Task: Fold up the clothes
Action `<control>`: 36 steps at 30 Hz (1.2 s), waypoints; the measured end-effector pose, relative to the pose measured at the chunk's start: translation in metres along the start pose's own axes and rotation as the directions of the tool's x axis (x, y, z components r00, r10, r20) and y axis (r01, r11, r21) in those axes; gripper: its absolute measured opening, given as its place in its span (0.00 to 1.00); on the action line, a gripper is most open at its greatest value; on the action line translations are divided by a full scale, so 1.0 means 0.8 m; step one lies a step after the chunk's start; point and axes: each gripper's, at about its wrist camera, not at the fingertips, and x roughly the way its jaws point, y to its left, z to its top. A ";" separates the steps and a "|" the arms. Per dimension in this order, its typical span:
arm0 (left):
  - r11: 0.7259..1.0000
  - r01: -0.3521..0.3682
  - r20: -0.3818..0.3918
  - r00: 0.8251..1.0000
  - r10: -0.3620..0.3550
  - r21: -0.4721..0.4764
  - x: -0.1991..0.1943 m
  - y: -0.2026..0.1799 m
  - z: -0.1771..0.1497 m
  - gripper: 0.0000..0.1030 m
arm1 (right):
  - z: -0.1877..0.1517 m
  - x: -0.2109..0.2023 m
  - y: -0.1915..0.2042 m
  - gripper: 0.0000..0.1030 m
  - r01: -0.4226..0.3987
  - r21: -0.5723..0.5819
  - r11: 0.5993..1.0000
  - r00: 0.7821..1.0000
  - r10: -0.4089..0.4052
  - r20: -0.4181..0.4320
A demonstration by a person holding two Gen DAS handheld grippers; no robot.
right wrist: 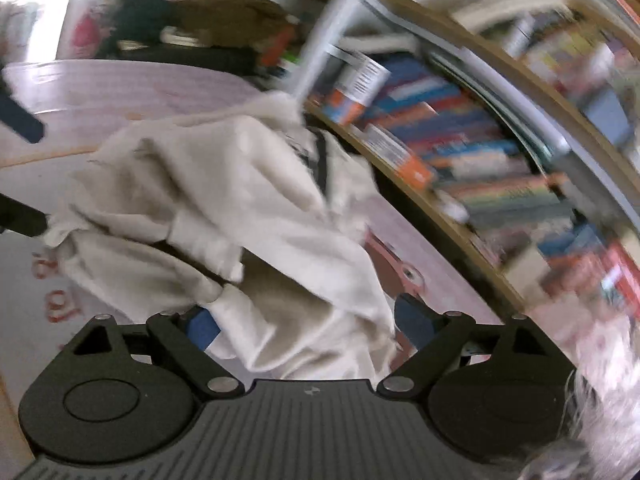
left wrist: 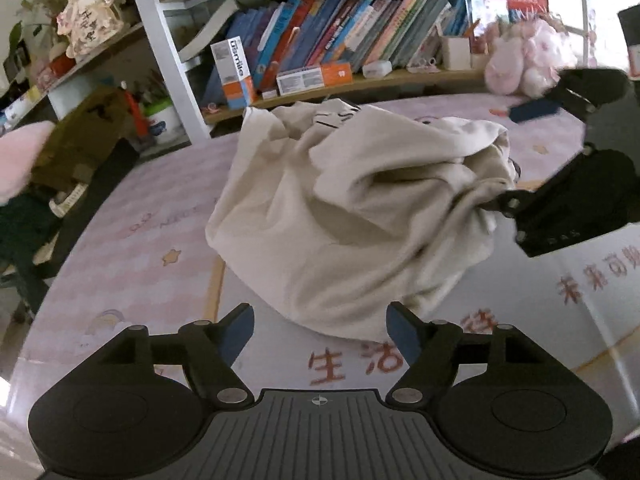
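Garment: cream cloth (left wrist: 352, 216) lies crumpled in a heap on the desk (left wrist: 132, 240), just ahead of the left hand-held gripper (left wrist: 320, 330) and reaching back between the fingers of the right hand-held gripper (right wrist: 306, 326).
Left hand-held gripper: spread wide, blue pads (left wrist: 238, 330) clear of the cloth; the near hem of the heap lies just beyond and between the fingertips, untouched.
Right hand-held gripper: spread wide with cloth bunched between the blue pads (right wrist: 204, 328); the fabric drapes over the left pad, but whether the pads press on it cannot be told through the blur.
Right hand-held gripper, from the left wrist view: it sits at the far right of the heap (left wrist: 560, 152), one finger above the cloth, the other at a pulled fold.
Desk: covered by a pink mat with red characters (left wrist: 352, 360) printed just ahead of the left hand-held gripper.
Beyond the heap: shelf of books (left wrist: 340, 36), an orange and white box (left wrist: 236, 72) standing at its left end.
Far right of the shelf: pink plush toy (left wrist: 524, 56).
Right wrist view: heavily smeared; books (right wrist: 460, 140) show only as coloured streaks.
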 end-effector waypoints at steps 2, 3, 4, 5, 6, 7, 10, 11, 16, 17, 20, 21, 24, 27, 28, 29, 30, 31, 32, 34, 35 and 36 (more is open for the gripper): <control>1.000 0.020 0.004 1.000 -0.020 0.013 0.008 -0.005 0.008 0.73 | -0.004 -0.005 -0.008 0.88 -0.024 0.022 0.999 1.000 0.024 -0.001; 0.999 0.031 0.012 0.999 -0.031 0.036 0.010 -0.010 0.012 0.73 | -0.005 -0.009 -0.011 0.88 -0.040 0.030 0.999 0.999 0.040 0.002; 0.997 0.044 0.023 0.999 -0.046 0.064 0.011 -0.017 0.015 0.73 | -0.007 -0.013 -0.013 0.89 -0.055 0.036 0.998 0.998 0.055 0.007; 0.994 0.059 0.032 0.998 -0.062 0.087 0.012 -0.024 0.019 0.73 | -0.008 -0.018 -0.016 0.89 -0.067 0.037 0.997 0.998 0.067 0.014; 0.992 0.071 0.040 0.996 -0.076 0.105 0.013 -0.029 0.022 0.73 | -0.010 -0.023 -0.018 0.89 -0.075 0.035 0.997 0.997 0.074 0.020; 0.989 0.081 0.047 0.995 -0.087 0.122 0.015 -0.034 0.025 0.73 | -0.010 -0.027 -0.019 0.90 -0.078 0.032 0.996 0.997 0.077 0.025; 0.985 0.067 0.050 0.996 -0.076 0.158 0.030 -0.044 0.031 0.73 | -0.008 -0.036 -0.023 0.90 -0.076 0.023 0.997 0.997 0.076 0.035; 0.985 0.058 0.042 0.997 -0.066 0.162 0.036 -0.046 0.033 0.73 | -0.006 -0.038 -0.025 0.90 -0.075 0.018 0.997 0.996 0.074 0.042; 0.986 0.120 0.080 0.988 -0.129 0.118 0.024 -0.042 0.047 0.73 | 0.009 -0.053 -0.041 0.90 -0.079 0.015 0.997 0.993 0.077 0.093; 0.986 0.122 0.082 0.988 -0.132 0.112 0.023 -0.041 0.048 0.73 | 0.013 -0.055 -0.044 0.90 -0.082 0.005 0.997 0.992 0.081 0.101; 0.988 0.119 0.062 0.990 -0.125 0.100 0.029 -0.044 0.048 0.73 | 0.023 -0.040 -0.036 0.90 -0.084 -0.107 0.991 0.992 0.093 0.082; 0.988 0.117 0.055 0.991 -0.123 0.096 0.031 -0.045 0.048 0.73 | 0.026 -0.031 -0.031 0.89 -0.089 -0.156 0.984 0.992 0.101 0.071; 0.989 0.119 0.062 0.990 -0.125 0.093 0.026 -0.044 0.047 0.73 | 0.035 -0.001 -0.010 0.86 -0.122 -0.294 0.948 0.989 0.140 0.043; 0.991 0.102 0.075 0.991 -0.109 0.086 0.021 -0.040 0.048 0.73 | 0.046 0.019 0.004 0.10 -0.145 -0.388 0.910 0.986 0.166 0.021; 0.992 0.096 0.081 0.991 -0.102 0.076 0.020 -0.038 0.048 0.73 | 0.055 0.017 -0.002 0.05 -0.162 -0.355 0.921 0.982 0.187 0.036; 0.994 0.090 0.088 0.992 -0.096 0.067 0.019 -0.036 0.049 0.73 | 0.067 0.009 -0.016 0.05 -0.189 -0.275 0.943 0.974 0.215 0.069; 0.995 0.084 0.094 0.992 -0.089 0.057 0.017 -0.034 0.049 0.73 | 0.079 0.001 -0.030 0.05 -0.217 -0.193 0.957 0.965 0.239 0.104; 0.996 0.078 0.100 0.992 -0.082 0.048 0.016 -0.032 0.049 0.73 | 0.092 -0.011 -0.047 0.05 -0.266 -0.098 0.959 0.949 0.278 0.151; 0.997 0.072 0.106 0.991 -0.076 0.038 0.015 -0.030 0.049 0.73 | 0.103 -0.024 -0.063 0.05 -0.307 -0.024 0.952 0.930 0.305 0.204; 0.998 0.060 0.113 0.992 -0.063 0.027 0.015 -0.028 0.050 0.73 | 0.122 -0.049 -0.085 0.05 -0.332 0.046 0.942 0.905 0.304 0.298; 0.998 0.051 0.114 0.992 -0.054 0.026 0.016 -0.027 0.050 0.73 | 0.129 -0.061 -0.090 0.05 -0.310 0.041 0.950 0.901 0.280 0.332; 0.999 0.041 0.114 0.992 -0.045 0.029 0.018 -0.027 0.049 0.73 | 0.135 -0.071 -0.094 0.05 -0.289 0.038 0.956 0.897 0.257 0.359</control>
